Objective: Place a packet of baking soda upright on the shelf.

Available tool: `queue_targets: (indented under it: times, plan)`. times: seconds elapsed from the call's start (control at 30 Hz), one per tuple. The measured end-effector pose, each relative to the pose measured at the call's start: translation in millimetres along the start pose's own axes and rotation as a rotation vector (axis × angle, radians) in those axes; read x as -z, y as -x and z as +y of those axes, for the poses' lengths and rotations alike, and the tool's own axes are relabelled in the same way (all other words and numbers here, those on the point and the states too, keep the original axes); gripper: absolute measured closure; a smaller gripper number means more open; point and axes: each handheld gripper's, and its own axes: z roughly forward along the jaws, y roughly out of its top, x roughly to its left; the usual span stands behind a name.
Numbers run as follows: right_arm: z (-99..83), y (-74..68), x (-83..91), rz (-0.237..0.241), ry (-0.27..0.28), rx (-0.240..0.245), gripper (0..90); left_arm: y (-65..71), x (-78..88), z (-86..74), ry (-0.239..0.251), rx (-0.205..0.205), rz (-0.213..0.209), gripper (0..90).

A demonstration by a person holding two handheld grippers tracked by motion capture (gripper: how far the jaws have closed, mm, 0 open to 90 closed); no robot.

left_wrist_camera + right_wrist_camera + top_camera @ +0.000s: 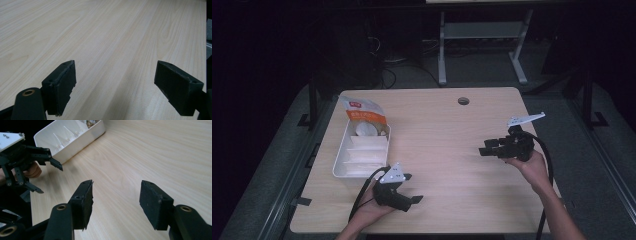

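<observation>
My left gripper (413,188) lies near the table's front left, held by a hand, jaws pointing right. In the left gripper view its jaws (115,67) stand wide apart over bare wood with nothing between them. My right gripper (486,147) hovers at the right of the table and points left toward the middle. The right gripper view shows it (116,186) open and empty above the wood, with the left gripper (47,173) farther off at the left, also open.
A white tray (341,152) with several white packets stands at the table's left, also in the right gripper view (75,145). An orange-and-white bag (364,114) leans at its far end beside a pale roll (364,130). A cable hole (463,101) is at the back edge.
</observation>
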Motion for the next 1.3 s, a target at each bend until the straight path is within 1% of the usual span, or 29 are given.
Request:
queue_targets:
  times: [0.07, 0.1, 0.2, 0.57, 0.73, 0.9, 1.0, 1.13, 1.3]
  plan:
    - [-4.1, -0.1, 2.1, -0.003, 0.004, -0.003, 43.2, 0.3, 0.0, 0.1, 0.001, -0.002, 0.003, 17.3]
    - [-8.8, 0.5, 3.8, 0.003, 0.009, -0.013, 43.2, 0.4, 0.3, 0.2, 0.003, -0.002, 0.004, 17.3]
    - [-11.9, 0.3, 4.9, 0.004, 0.004, -0.017, 43.2, 0.3, 0.4, 0.3, 0.006, -0.002, 0.005, 17.3]
    - [-29.7, -5.2, 12.8, -0.002, -0.003, -0.016, 43.0, 0.4, -0.4, 0.2, 0.006, 0.002, 0.004, 17.3]
    - [-38.9, -6.5, 15.9, -0.001, -0.002, -0.027, 42.9, 0.1, -0.7, 0.2, 0.006, 0.002, 0.004, 17.3]
    - [-50.0, -7.8, 15.4, 0.004, 0.001, -0.037, 42.8, 0.5, -0.7, 0.2, 0.003, 0.001, 0.005, 17.3]
    - [-53.3, -8.2, 14.8, 0.006, -0.001, -0.038, 42.9, 0.4, -0.7, 0.1, 0.003, 0.003, 0.004, 17.3]
    - [-61.7, -8.3, 13.3, 0.017, 0.009, -0.055, 43.0, 0.5, -0.9, 0.1, 0.002, 0.001, 0.004, 17.3]
    - [-70.4, -9.7, 11.4, 0.018, 0.005, -0.061, 42.9, 0.6, -1.2, 0.1, 0.001, 0.0, 0.005, 17.3]
